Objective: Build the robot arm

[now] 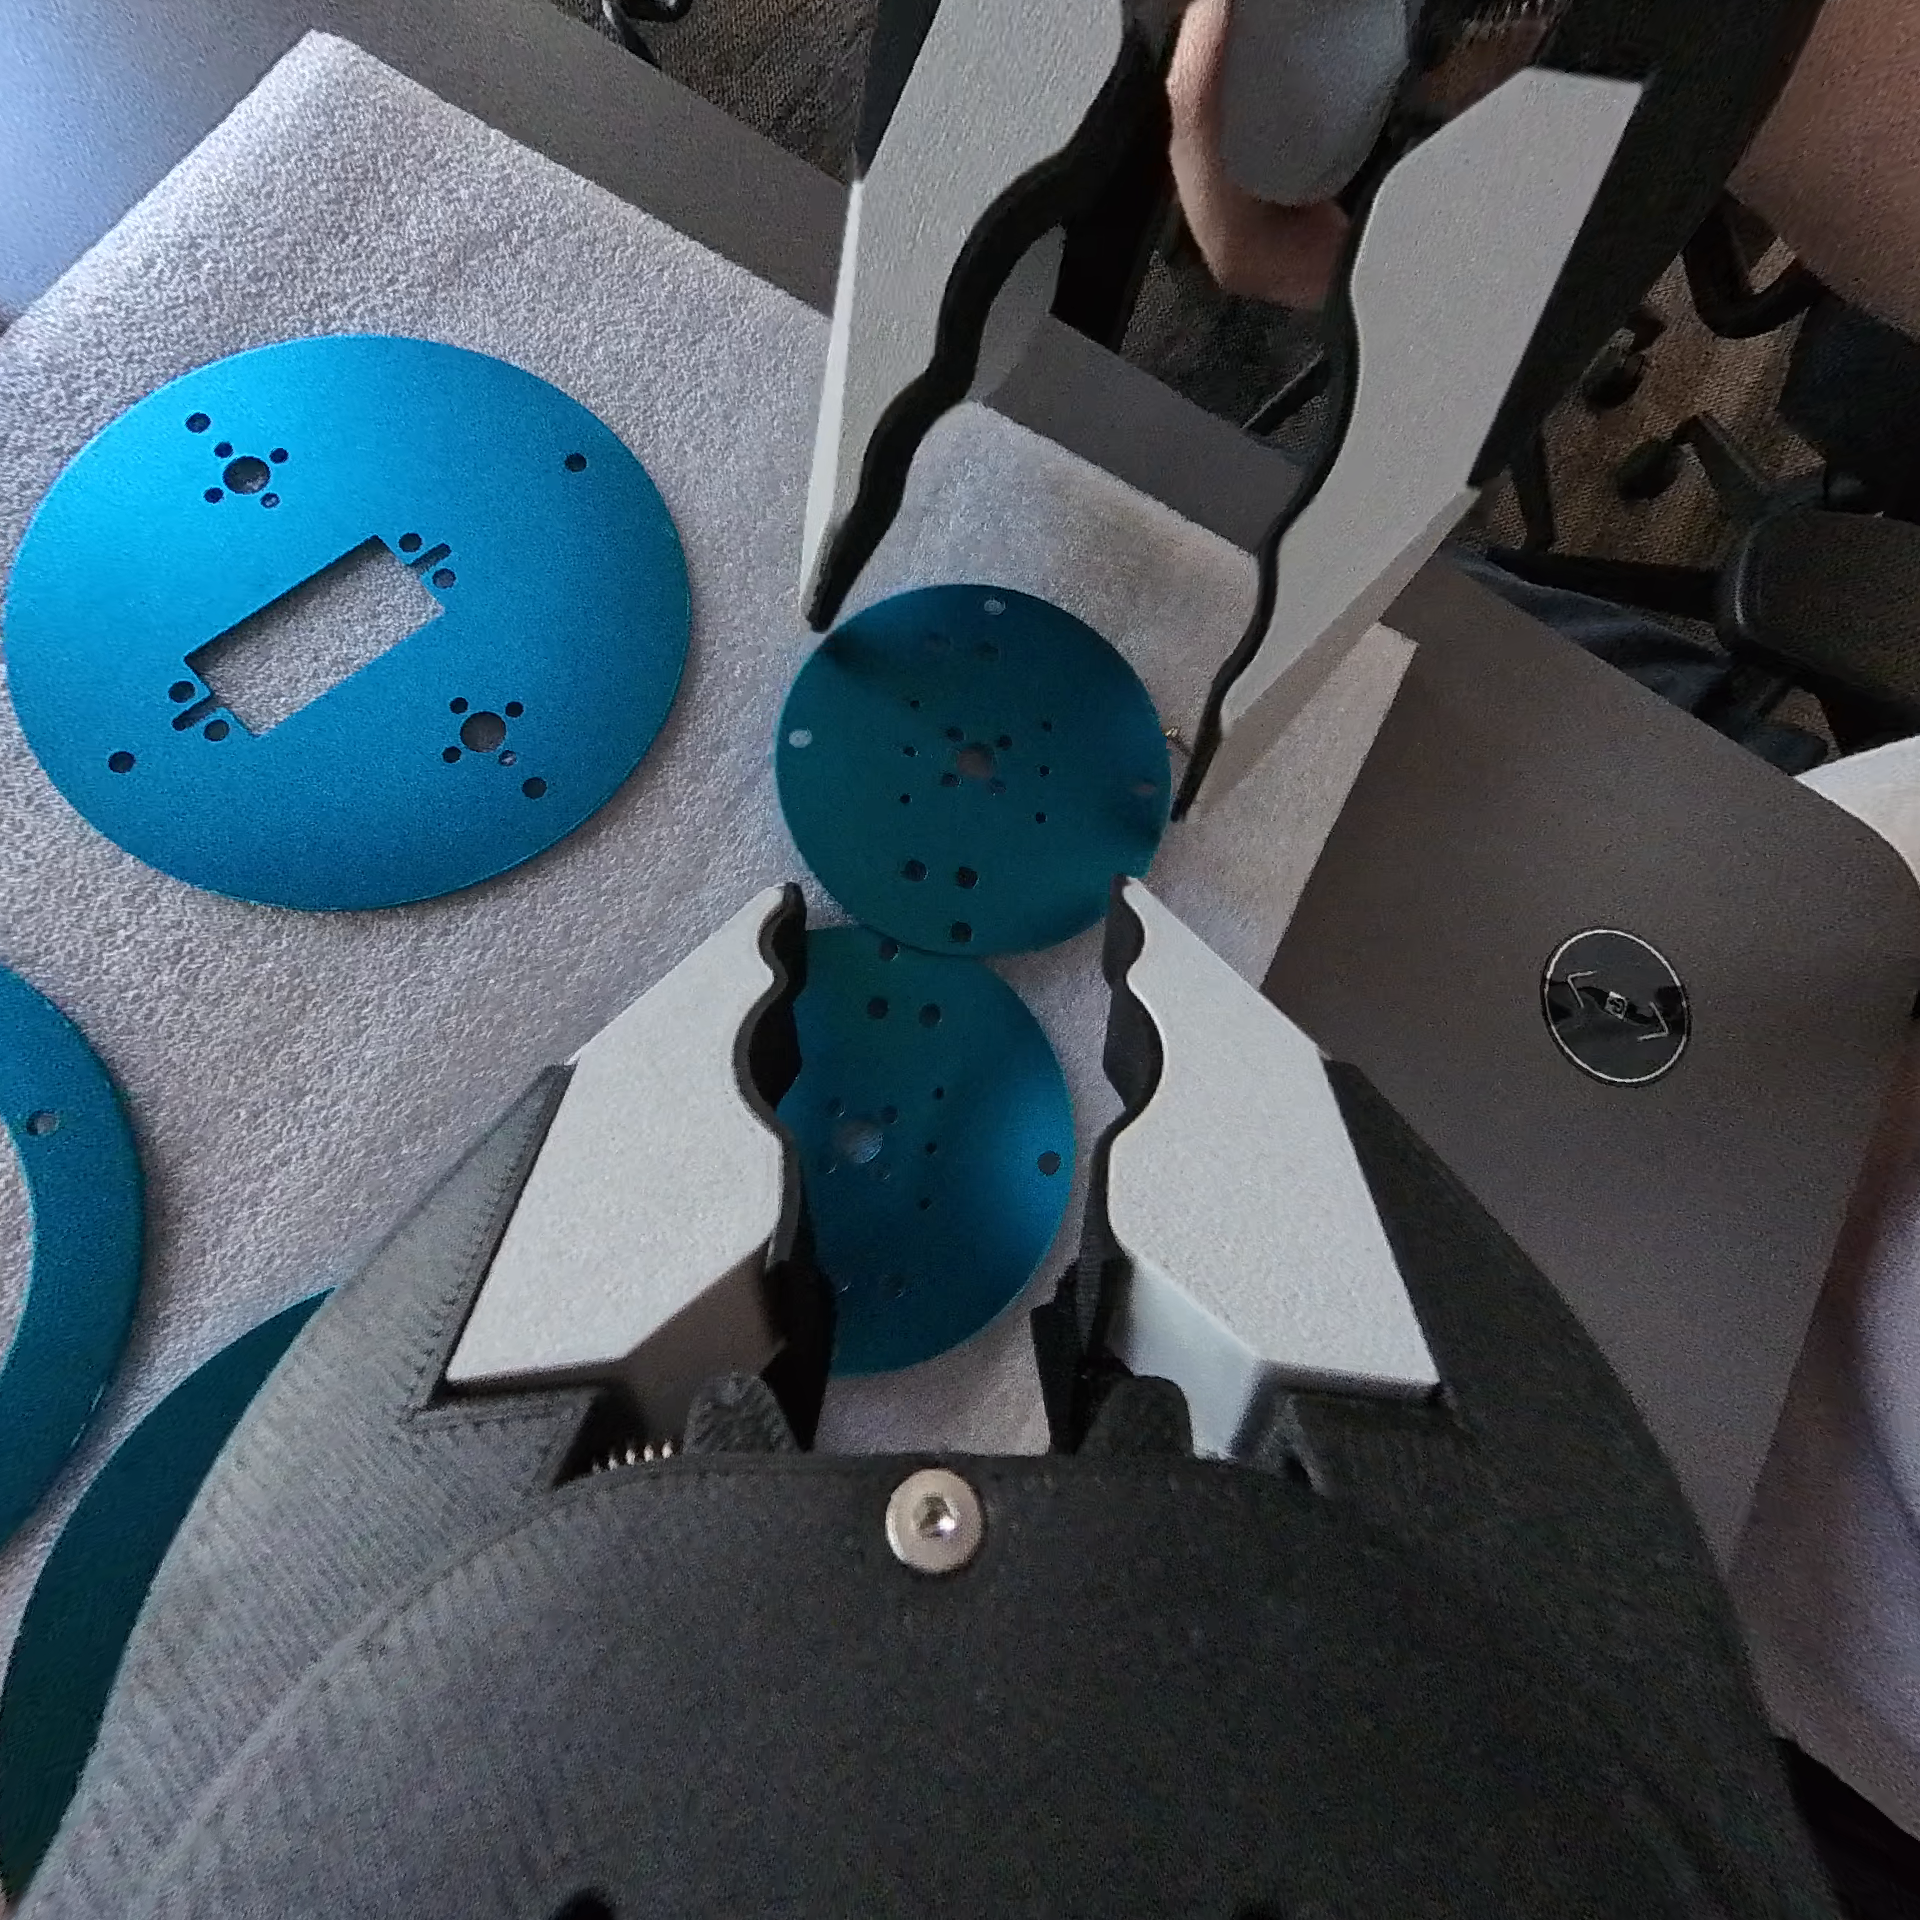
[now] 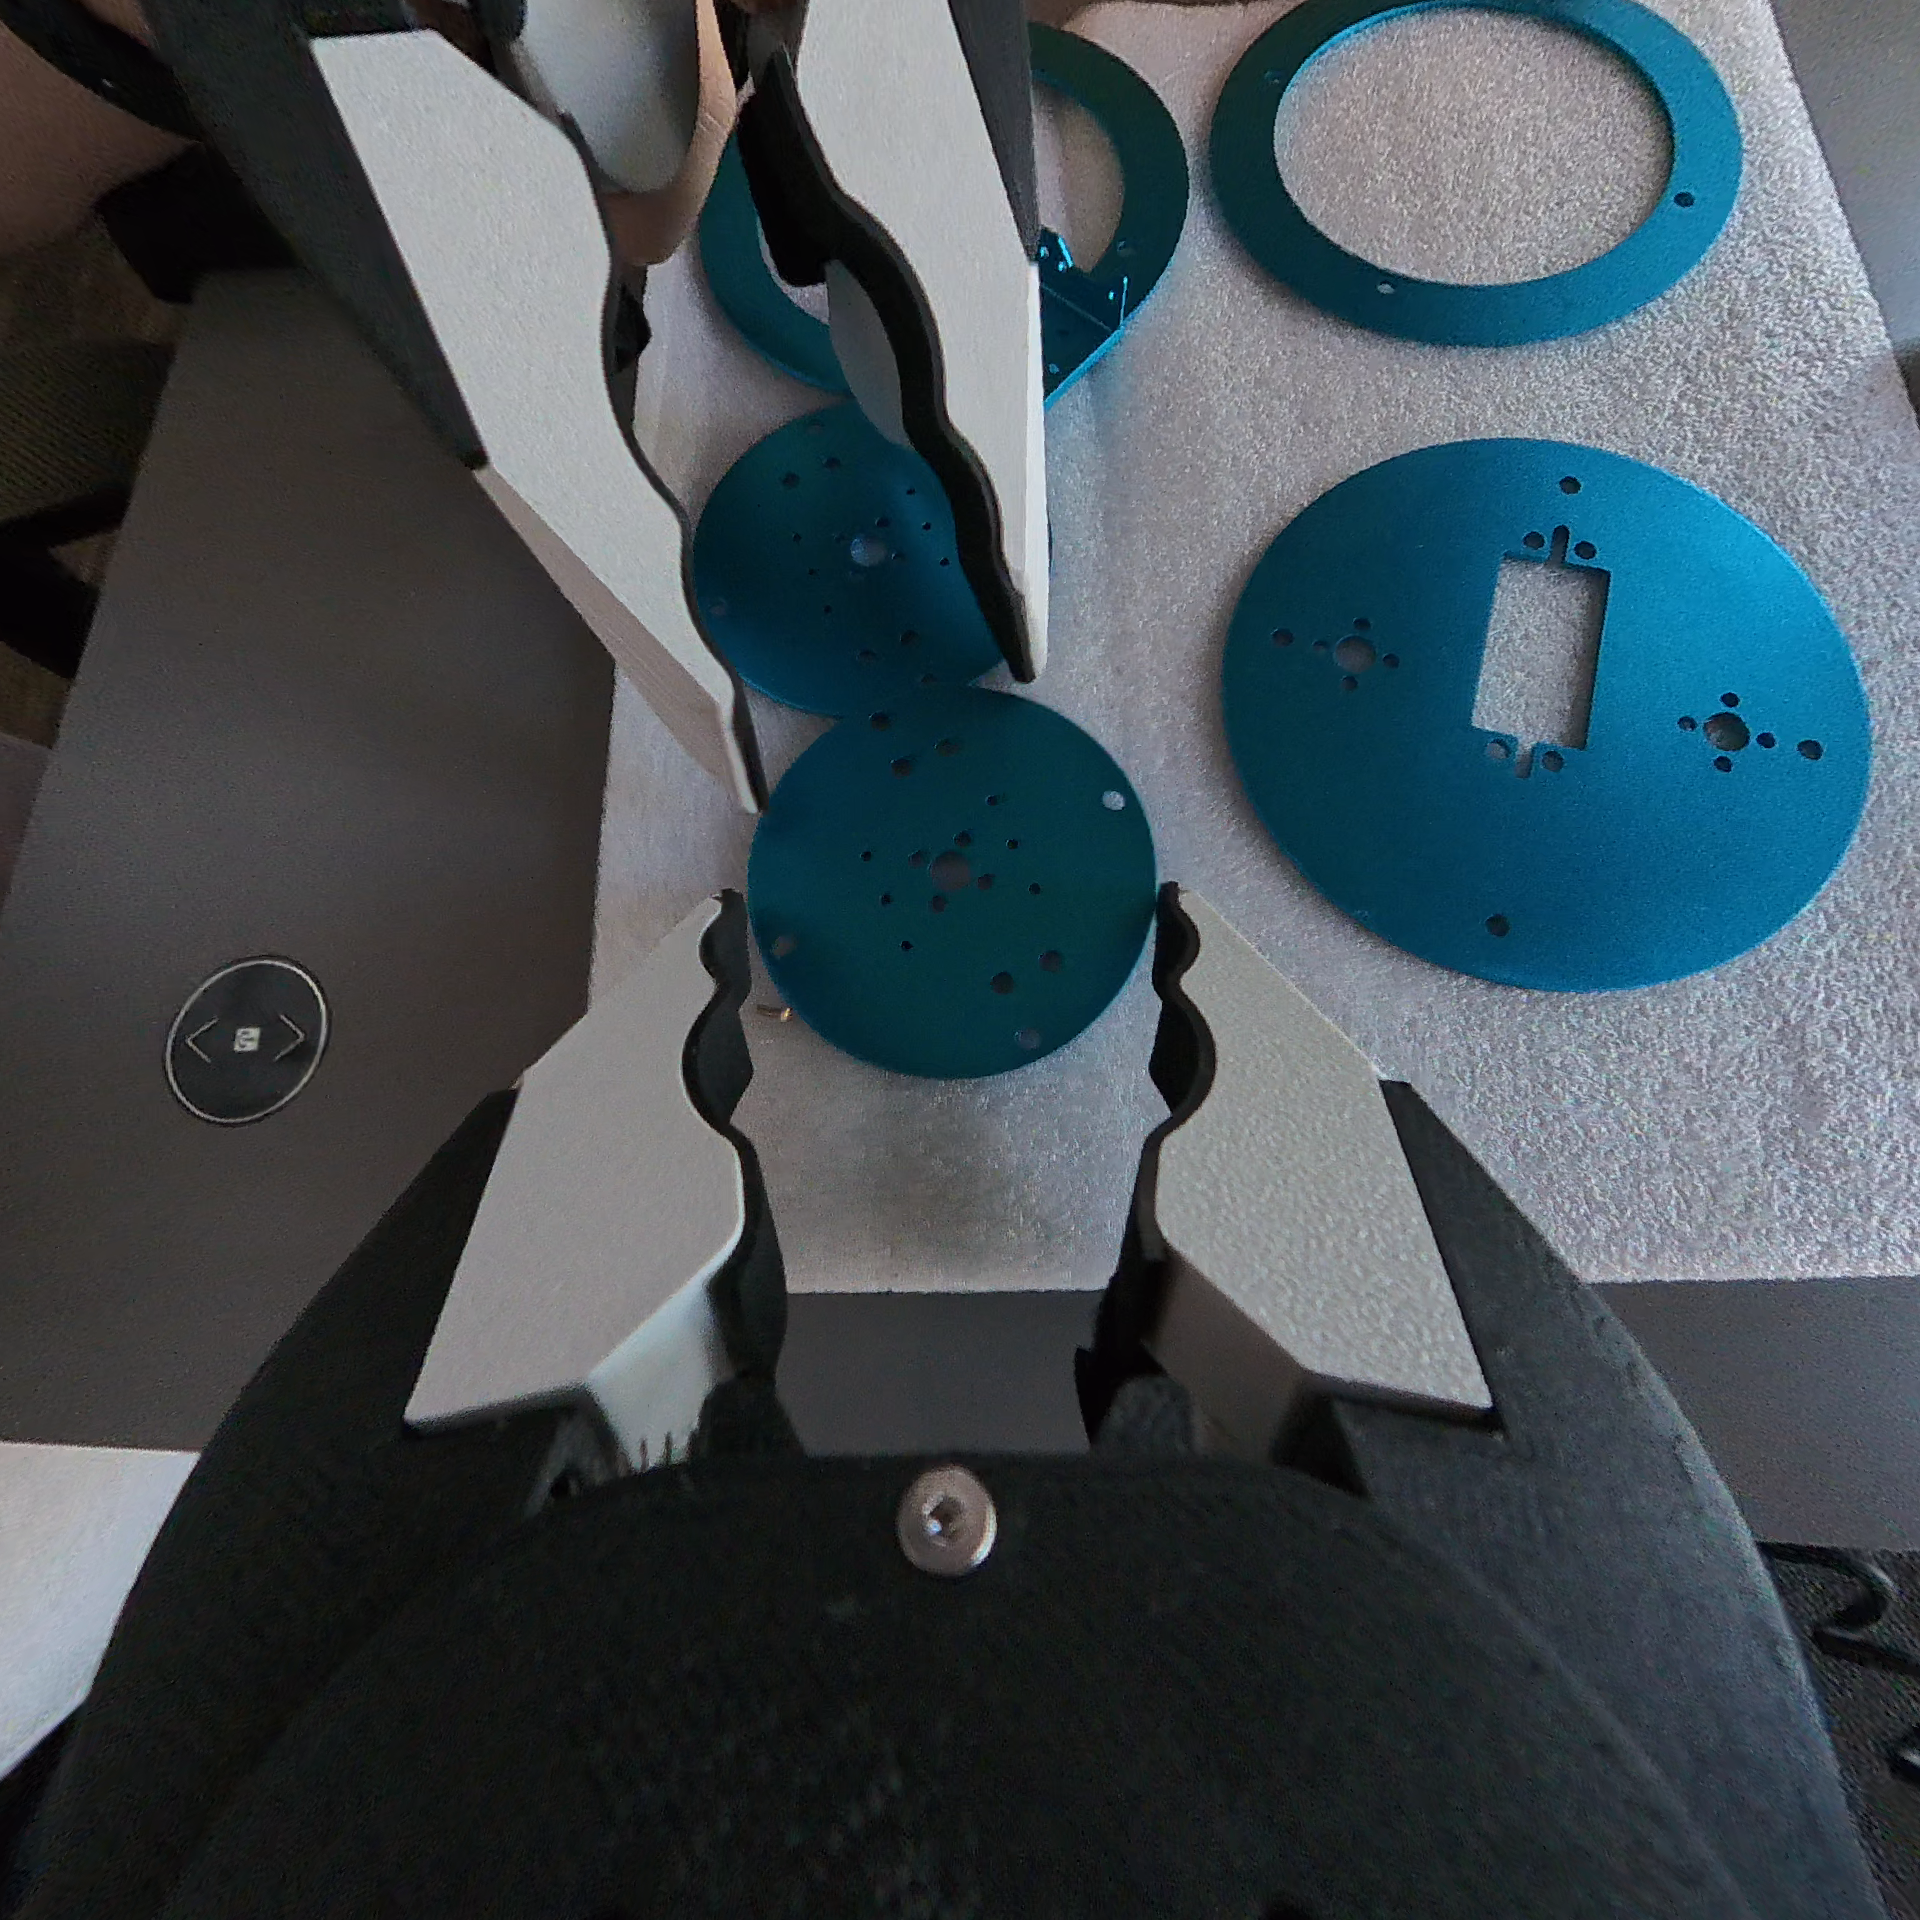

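Observation:
Two small blue drilled discs lie on white foam (image 1: pixel 416 260), edges overlapping. The upper disc (image 1: pixel 971 769) rests partly on the lower disc (image 1: pixel 925 1153). My left gripper (image 1: pixel 956 899) is open, with its fingers on either side of the lower disc. My right gripper (image 1: pixel 1003 707) comes in from the opposite side, open, its tips at the upper disc's rim. In the right wrist view my right gripper (image 2: pixel 948 899) straddles the upper disc (image 2: pixel 951 883). There the left gripper (image 2: pixel 894 732) stands over the lower disc (image 2: pixel 810 582). Neither gripper holds anything.
A large blue disc with a rectangular cutout (image 2: pixel 1548 717) lies beside the small ones and also shows in the left wrist view (image 1: pixel 343 623). Two blue rings (image 2: pixel 1475 166) (image 2: pixel 1143 208) lie farther off. A closed grey laptop (image 2: pixel 312 727) borders the foam (image 2: pixel 1351 1091). A tiny brass part (image 2: pixel 774 1010) lies by the upper disc. Less than 4 cm separates the two grippers' tips.

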Demonstrator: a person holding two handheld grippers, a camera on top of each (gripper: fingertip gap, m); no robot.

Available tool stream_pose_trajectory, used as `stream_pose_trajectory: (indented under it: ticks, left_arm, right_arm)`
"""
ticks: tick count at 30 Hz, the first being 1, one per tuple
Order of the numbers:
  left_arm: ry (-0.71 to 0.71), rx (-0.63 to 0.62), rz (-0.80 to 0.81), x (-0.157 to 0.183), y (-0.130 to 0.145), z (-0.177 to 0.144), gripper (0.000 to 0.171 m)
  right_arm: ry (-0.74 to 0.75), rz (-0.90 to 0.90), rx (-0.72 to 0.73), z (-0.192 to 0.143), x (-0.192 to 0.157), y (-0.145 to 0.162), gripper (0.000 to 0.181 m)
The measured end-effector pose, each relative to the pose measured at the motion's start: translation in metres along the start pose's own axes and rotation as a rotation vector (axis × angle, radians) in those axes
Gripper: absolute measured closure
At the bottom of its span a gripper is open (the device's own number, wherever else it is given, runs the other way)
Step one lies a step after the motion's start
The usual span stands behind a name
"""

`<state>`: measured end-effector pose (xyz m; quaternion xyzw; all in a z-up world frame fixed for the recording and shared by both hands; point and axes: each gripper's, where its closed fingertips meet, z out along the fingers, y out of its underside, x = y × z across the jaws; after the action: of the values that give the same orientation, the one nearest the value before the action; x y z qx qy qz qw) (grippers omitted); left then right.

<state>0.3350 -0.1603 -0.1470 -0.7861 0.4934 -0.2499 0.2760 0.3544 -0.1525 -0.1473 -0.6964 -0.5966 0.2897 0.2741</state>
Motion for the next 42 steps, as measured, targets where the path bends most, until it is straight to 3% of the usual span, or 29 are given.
stream_pose_trajectory:
  ticks: [8, 12, 16, 20, 42]
  left_arm:
    - [-0.013, 0.010, 0.004, 0.001, 0.002, -0.003, 0.114]
    - [-0.027, -0.004, 0.048, 0.002, 0.003, -0.003, 0.111]
    - [-0.069, -0.047, 0.097, -0.002, 0.004, 0.000, 0.112]
    - [-0.078, -0.057, 0.097, -0.003, 0.002, 0.001, 0.114]
    - [-0.065, -0.034, 0.068, -0.005, 0.004, 0.001, 0.117]
  right_arm:
    - [-0.003, 0.070, 0.243, -0.039, 0.012, -0.013, 0.117]
    - [-0.001, 0.013, 0.200, -0.034, 0.017, 0.007, 0.121]
    - [-0.087, 0.013, 0.227, -0.032, 0.014, 0.009, 0.130]
    - [-0.097, -0.036, 0.158, -0.026, 0.014, 0.015, 0.132]
    - [-0.129, -0.039, 0.152, -0.018, 0.012, 0.014, 0.136]
